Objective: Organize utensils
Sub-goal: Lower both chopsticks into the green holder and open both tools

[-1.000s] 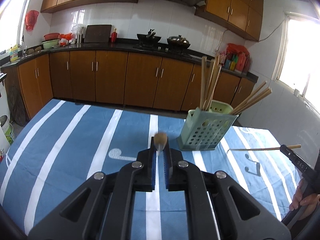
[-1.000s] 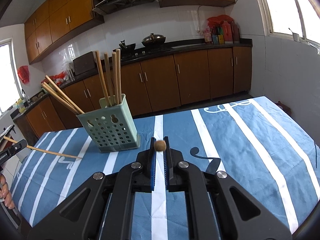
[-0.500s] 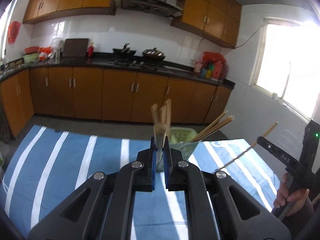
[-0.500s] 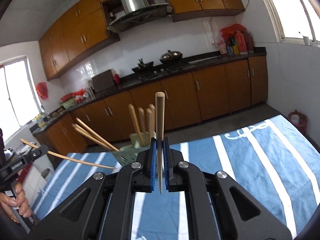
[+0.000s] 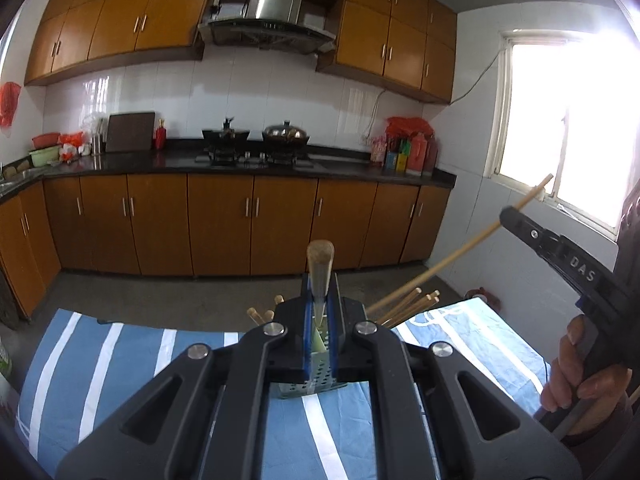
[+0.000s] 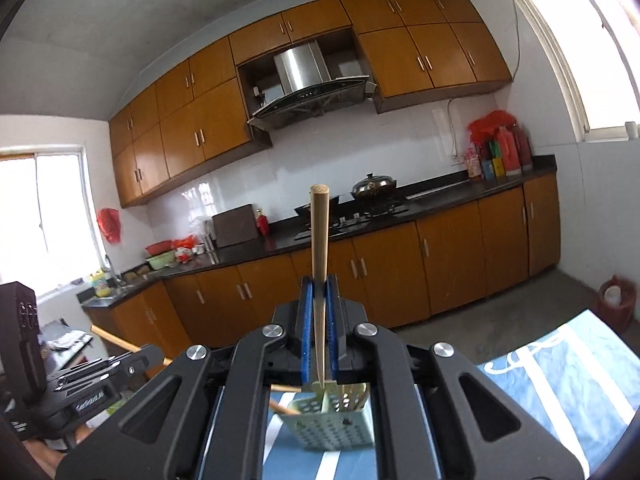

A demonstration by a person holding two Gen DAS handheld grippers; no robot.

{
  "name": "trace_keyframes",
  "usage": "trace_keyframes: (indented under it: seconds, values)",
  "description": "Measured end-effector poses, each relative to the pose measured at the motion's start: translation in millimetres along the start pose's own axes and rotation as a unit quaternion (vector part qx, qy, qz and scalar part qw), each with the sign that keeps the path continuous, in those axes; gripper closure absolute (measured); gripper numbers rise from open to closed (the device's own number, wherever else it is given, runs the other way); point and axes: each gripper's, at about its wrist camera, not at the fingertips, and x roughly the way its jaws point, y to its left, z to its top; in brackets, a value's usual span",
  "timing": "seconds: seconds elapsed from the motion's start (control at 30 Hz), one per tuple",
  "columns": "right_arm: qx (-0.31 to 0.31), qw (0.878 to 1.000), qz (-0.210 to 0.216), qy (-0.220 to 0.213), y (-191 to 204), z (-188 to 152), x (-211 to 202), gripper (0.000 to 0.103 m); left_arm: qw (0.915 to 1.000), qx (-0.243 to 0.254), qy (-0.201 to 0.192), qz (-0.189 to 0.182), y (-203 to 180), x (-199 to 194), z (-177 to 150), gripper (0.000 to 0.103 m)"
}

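My left gripper [image 5: 320, 296] is shut on a wooden chopstick [image 5: 320, 268] that stands nearly upright between the blue pads. Below it, partly hidden by the jaws, stands the green perforated holder [image 5: 304, 386] with several chopsticks [image 5: 408, 300] leaning out. My right gripper [image 6: 320, 292] is shut on another chopstick [image 6: 320, 236], thin end down over the holder [image 6: 332, 426]. From the left wrist view the right gripper [image 5: 507, 214] shows at the right, a chopstick [image 5: 460, 254] slanting through it. In the right wrist view the left gripper [image 6: 154, 355] is low on the left.
The holder stands on a table with a blue, white-striped cloth [image 5: 100, 360]. A person's hand [image 5: 576, 384] grips the right handle. Behind are brown kitchen cabinets [image 5: 224, 224], a dark counter with a stove and pots [image 5: 256, 148], and a bright window [image 5: 568, 120] at the right.
Both grippers have risen above the table with their chopsticks. The holder has slid from ahead of the jaws to beneath them. The held chopsticks now stand more upright in view.
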Motion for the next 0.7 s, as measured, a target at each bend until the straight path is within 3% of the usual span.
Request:
trace_keyframes:
  seconds: [0.3, 0.7]
  values:
    - [-0.008, 0.998, -0.017, 0.057, 1, -31, 53, 0.096, 0.9991, -0.001, 0.042, 0.011, 9, 49, -1, 0.096]
    - [-0.031, 0.995, -0.033, 0.095, 6, -51, 72, 0.095, 0.9992, -0.002, 0.036, 0.019, 10, 87, -9, 0.095]
